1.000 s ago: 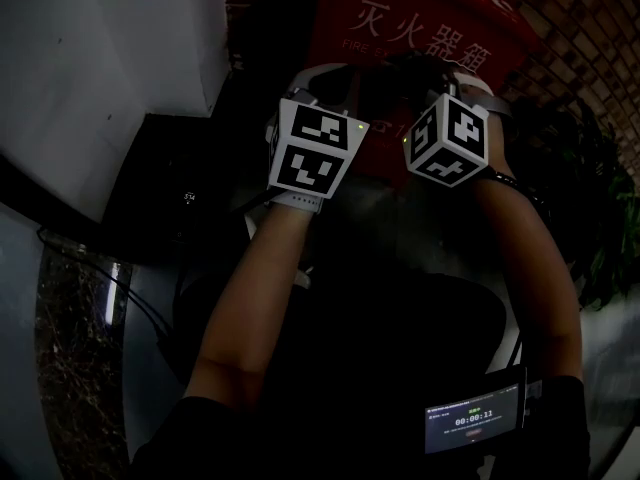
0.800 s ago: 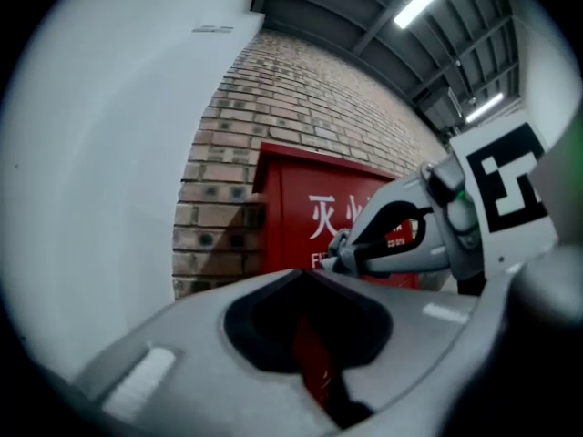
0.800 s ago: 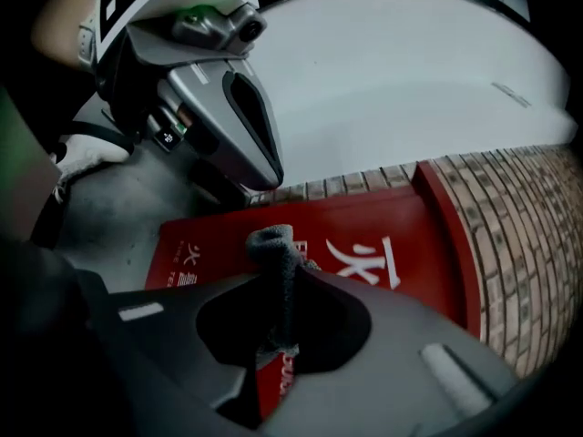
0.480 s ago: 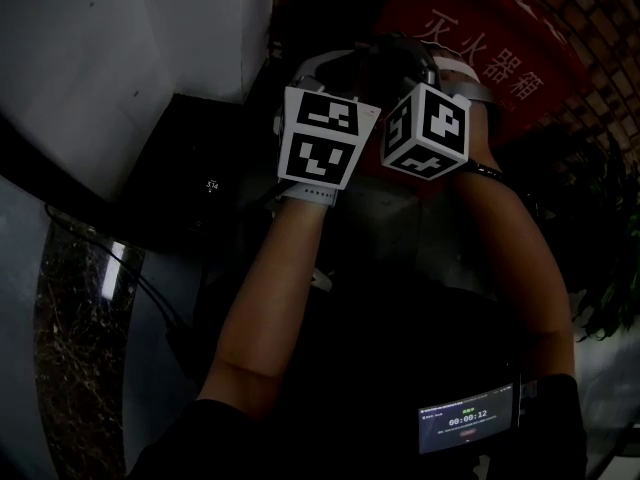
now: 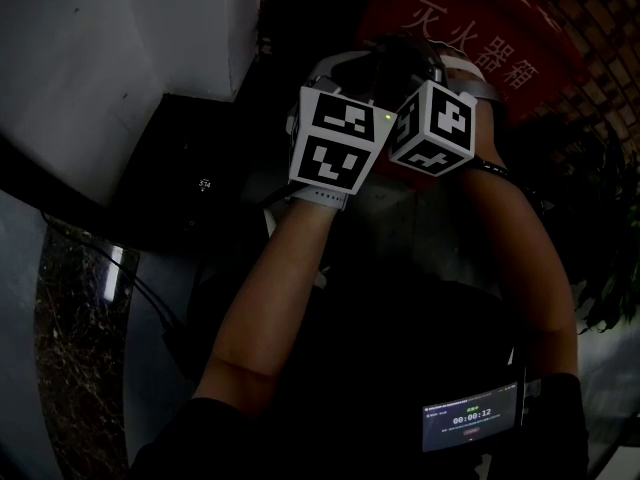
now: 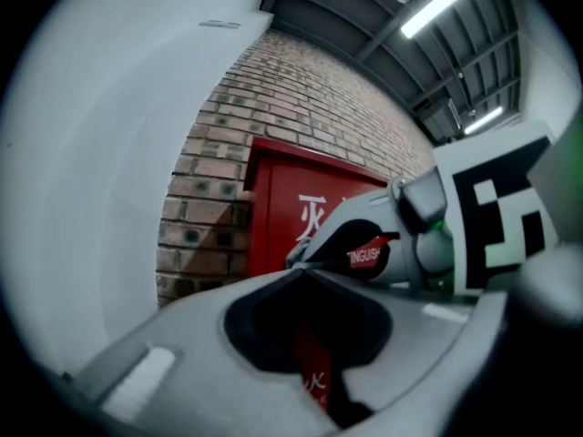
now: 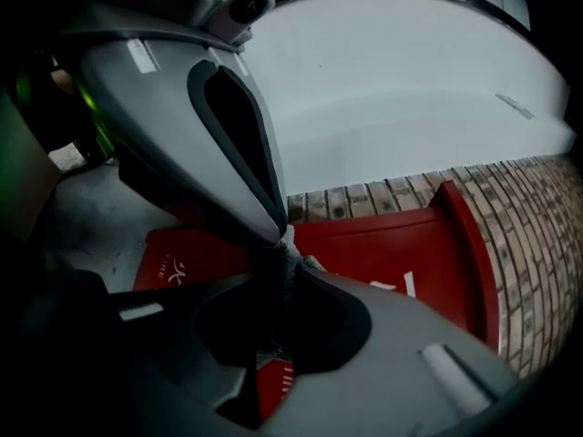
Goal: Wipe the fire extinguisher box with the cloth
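The red fire extinguisher box (image 5: 455, 23) with white characters stands against a brick wall; it also shows in the left gripper view (image 6: 273, 208) and the right gripper view (image 7: 401, 244). Both grippers are raised together in front of it, their marker cubes almost touching. My right gripper (image 7: 284, 244) is shut on a dark grey cloth (image 7: 290, 260) that sticks out at its tips. My left gripper (image 6: 301, 271) is shut with nothing visible between its jaws, and its tip meets the right gripper's tip. In the head view the left gripper (image 5: 335, 68) and right gripper (image 5: 440, 63) hide the cloth.
A white wall (image 5: 120, 48) rises at the left, with a black box (image 5: 190, 173) at its foot. Brick wall (image 5: 600, 18) runs behind the red box, and dark plant leaves (image 5: 595, 208) are at the right. A small timer screen (image 5: 470, 423) sits by the person's right arm.
The two grippers have come closer together until their cubes nearly touch. The right one has shifted left towards the left gripper, in front of the box's left part.
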The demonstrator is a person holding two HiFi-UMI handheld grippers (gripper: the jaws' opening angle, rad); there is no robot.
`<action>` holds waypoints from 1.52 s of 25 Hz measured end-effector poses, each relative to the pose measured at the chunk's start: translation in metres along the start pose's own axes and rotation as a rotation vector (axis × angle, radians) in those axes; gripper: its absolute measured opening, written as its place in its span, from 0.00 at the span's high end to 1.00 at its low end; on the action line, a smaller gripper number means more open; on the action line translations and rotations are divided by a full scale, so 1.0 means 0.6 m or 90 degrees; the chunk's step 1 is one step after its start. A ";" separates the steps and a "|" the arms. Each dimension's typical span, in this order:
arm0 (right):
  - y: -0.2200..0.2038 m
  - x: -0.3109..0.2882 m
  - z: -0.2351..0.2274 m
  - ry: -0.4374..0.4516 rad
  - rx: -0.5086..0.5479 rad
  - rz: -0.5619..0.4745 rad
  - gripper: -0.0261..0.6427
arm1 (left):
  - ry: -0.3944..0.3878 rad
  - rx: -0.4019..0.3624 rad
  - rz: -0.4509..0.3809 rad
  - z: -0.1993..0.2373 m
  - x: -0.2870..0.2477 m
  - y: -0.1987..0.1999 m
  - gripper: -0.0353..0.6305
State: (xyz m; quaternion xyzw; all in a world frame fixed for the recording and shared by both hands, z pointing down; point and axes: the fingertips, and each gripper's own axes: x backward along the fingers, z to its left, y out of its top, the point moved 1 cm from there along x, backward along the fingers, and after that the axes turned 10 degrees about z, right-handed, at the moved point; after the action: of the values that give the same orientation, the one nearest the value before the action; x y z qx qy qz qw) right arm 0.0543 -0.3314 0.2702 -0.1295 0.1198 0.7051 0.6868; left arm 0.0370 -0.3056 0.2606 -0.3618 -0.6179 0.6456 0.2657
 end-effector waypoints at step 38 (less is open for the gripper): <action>-0.409 0.072 0.046 0.030 -0.083 0.246 0.92 | -0.145 -0.068 0.019 -0.257 -0.041 -0.020 0.94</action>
State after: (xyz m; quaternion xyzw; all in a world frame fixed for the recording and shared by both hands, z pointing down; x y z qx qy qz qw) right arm 0.2982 -0.2745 0.2831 -0.1644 0.1127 0.8270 0.5257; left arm 0.1728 -0.2305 0.2797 -0.3090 -0.6723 0.6522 0.1647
